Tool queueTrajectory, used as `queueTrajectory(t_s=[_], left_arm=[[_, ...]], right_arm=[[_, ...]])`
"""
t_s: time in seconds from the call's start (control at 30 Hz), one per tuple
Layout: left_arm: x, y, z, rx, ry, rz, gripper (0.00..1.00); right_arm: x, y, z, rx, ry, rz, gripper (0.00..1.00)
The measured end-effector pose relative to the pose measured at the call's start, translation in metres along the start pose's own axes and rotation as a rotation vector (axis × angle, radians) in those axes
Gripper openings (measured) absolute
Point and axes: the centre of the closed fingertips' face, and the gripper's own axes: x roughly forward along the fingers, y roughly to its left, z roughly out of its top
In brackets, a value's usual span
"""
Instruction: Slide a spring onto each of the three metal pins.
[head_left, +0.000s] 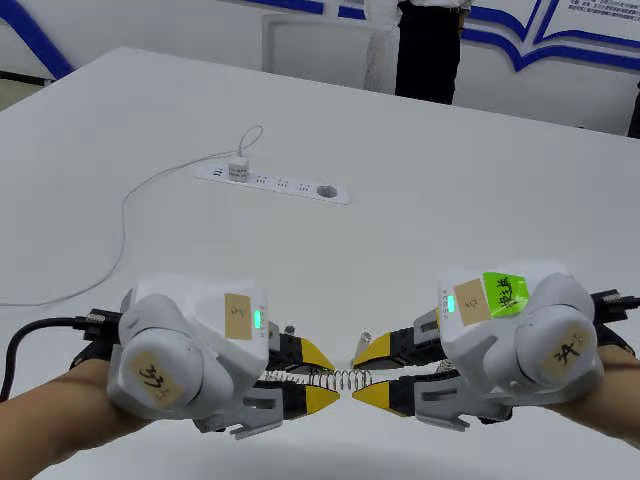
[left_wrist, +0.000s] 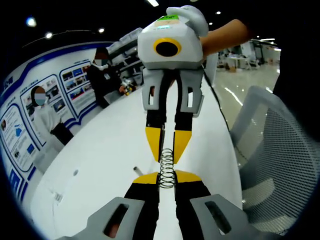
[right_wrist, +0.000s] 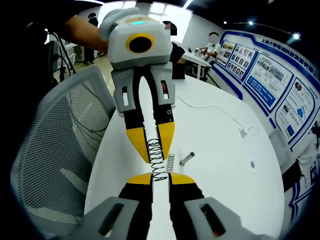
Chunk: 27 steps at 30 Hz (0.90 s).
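Left gripper and right gripper each clamp a spring end, nearly closed; I judge that steadies it for threading.

A spring is gripped between the yellow fingers of the right gripper, its far end held by the left gripper. A second spring and a metal pin are seen lying just beside each other on the white worktop.
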Motion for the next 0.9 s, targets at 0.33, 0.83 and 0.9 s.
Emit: queueTrajectory(t_s=[0.33,0.83,0.9], left_arm=[[-0.002,0.000,0.000,-0.001,-0.003,0.000,0.10],[-0.001,0.003,0.002,0.008,0.004,0.016,0.10],[-0.002,0.003,0.001,0.002,0.005,0.017,0.10]], right_arm=[[-0.007,-0.001,0.009,0.019,-0.035,0.016,0.10],[-0.019,-0.002,0.035,0.077,-0.154,0.032,0.10],[-0.018,-0.002,0.038,0.100,-0.172,0.035,0.10]])
